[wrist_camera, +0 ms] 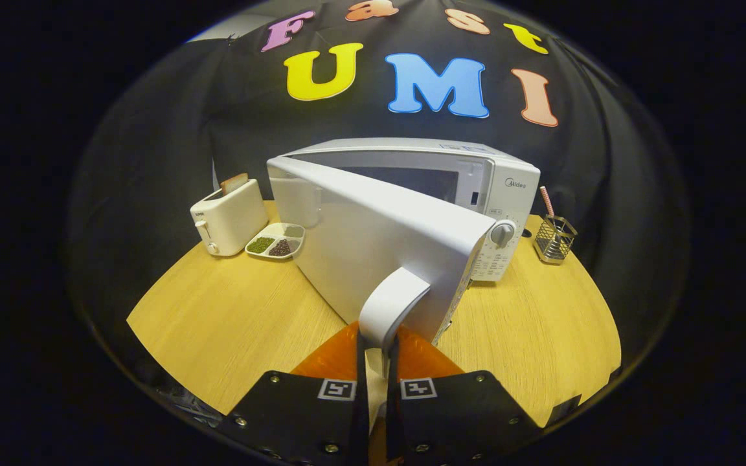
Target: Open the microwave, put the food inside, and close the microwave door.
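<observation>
Microwave (476, 188): white, at the back middle of the wooden table (217, 317).
Door (379, 239): swung partly open toward the table's front edge.
Handle (392, 304): at the door's free end, clamped between the fingers.
Gripper (376, 362): fingers nearly together, pressing the handle from both sides.
Food tray (276, 241): toward the back left corner, just beside the toaster (227, 217).
Wire holder (554, 238): near the back right edge.

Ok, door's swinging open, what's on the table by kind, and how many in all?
Microwave, door handle clamped between the gripper fingers: 1
Toaster holding a slice of bread: 1
Divided food tray: 1
Wire utensil holder: 1
Total: 4
</observation>
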Available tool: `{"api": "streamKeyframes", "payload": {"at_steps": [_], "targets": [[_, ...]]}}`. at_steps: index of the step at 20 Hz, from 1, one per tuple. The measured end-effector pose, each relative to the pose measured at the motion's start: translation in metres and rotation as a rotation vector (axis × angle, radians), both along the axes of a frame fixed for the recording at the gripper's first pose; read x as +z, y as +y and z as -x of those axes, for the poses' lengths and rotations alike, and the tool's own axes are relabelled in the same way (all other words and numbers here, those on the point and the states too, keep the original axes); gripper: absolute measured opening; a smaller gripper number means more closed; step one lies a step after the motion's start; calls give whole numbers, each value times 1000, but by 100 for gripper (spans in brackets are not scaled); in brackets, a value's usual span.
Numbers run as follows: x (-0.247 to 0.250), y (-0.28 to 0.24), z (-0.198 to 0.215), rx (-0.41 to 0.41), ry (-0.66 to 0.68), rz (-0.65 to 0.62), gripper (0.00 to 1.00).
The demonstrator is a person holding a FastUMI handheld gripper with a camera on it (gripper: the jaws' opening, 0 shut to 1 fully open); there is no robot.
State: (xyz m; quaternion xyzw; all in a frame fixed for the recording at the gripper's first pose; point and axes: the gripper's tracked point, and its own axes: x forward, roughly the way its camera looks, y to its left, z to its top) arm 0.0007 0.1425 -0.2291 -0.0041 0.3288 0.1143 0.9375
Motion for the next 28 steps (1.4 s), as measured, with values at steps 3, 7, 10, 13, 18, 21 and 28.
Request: {"api": "streamKeyframes", "payload": {"at_steps": [3,7,10,13,18,21,28], "targets": [[2,16,14,6,2,-1,14],[6,37,31,0,-9,-9,15],[10,53,40,-6,-22,-24,17],[17,69,49,-6,-39,-43,17],[15,102,71,27,-49,-63,57],[14,117,79,32,-72,-54,79],[11,171,108,158,-79,-34,79]]}}
